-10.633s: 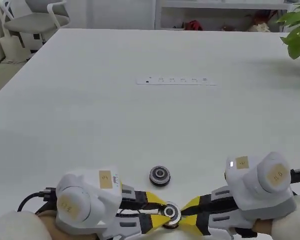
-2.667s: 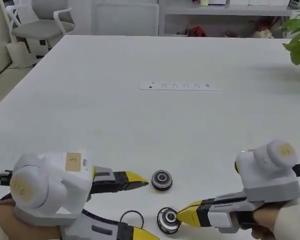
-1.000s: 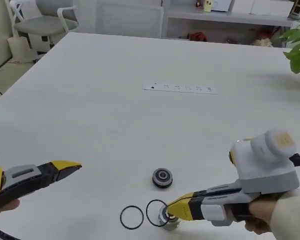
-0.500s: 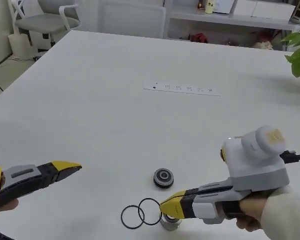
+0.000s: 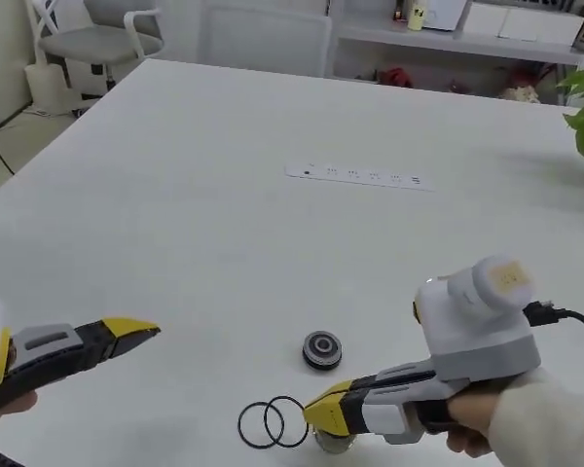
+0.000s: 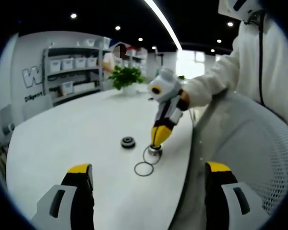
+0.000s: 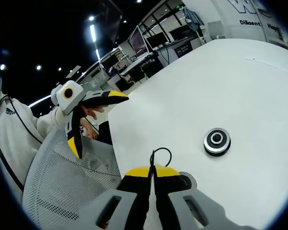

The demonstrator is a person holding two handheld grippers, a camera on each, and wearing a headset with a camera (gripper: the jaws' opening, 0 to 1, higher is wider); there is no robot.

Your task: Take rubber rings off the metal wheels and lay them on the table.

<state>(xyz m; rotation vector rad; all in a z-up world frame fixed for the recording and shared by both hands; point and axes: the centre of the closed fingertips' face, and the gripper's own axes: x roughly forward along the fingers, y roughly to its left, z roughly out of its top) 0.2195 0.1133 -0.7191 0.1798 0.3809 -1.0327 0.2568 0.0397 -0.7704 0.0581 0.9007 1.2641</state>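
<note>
You are holding the left gripper (image 6: pixel 149 167) low and off to the left of the work, roughly level over the white table (image 5: pixel 273 243). Its jaws are standing wide apart and gripping nothing. The left gripper view is showing that spread plainly, while the head view is catching one yellow-tipped jaw from the side. You are angling the right gripper (image 5: pixel 316 413) in from the right, nose down near the table's near edge. The right gripper view is showing its jaws pressed together on the edge of a thin black rubber loop, the pinched ring (image 5: pixel 287 421), which is curling out from the tips. The head view is showing this ring overlapping a loose ring (image 5: pixel 260 426) lying flat on the table just to its left. Whether the pinched one is lifting off the surface, you cannot tell. The near wheel (image 5: pixel 334 443) is sitting right under the right gripper's tips, looking bare and silvery. The far wheel (image 5: pixel 322 348) is sitting a little further up the table, showing a dark rim around a pale hub. A white power strip (image 5: pixel 360 176) is lying well beyond it.
</note>
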